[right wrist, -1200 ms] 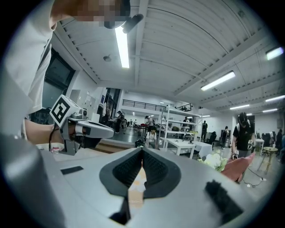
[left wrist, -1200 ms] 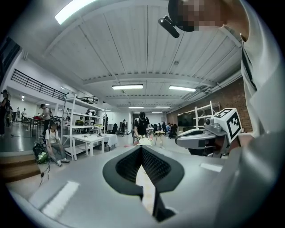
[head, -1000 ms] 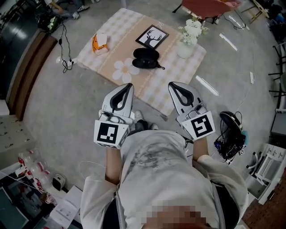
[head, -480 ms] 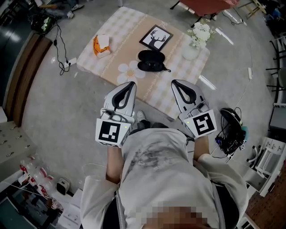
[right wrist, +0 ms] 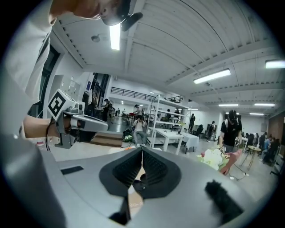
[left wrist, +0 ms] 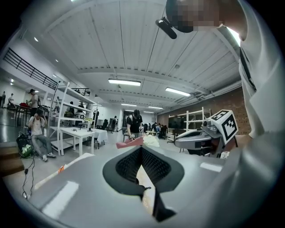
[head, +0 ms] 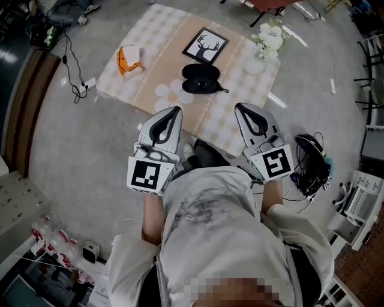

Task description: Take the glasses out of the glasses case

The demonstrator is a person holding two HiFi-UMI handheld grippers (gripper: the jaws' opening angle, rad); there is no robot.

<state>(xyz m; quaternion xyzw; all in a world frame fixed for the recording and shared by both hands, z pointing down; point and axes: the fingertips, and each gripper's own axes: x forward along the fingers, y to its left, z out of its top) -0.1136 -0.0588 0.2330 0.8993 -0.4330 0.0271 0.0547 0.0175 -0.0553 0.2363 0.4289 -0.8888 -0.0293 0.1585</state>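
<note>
— Can you see inside the glasses case [head: 200, 78]?
— No. In the head view its inside doesn't show.
— And the orange thing [head: 129, 59] on the cloth [head: 162, 30]?
— Too small to name.
— Do the gripper views help?
— Hardly. The closed jaws cover nearly everything; only a sliver of cloth shows.
— Anything cut off?
— A red shape [head: 273, 3], by the top edge. The person's hands are hidden under the marker cubes [head: 147, 175].

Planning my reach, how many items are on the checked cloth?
4: orange-and-white object left, deer picture at the back, black glasses case in the middle, flower vase right.
</note>
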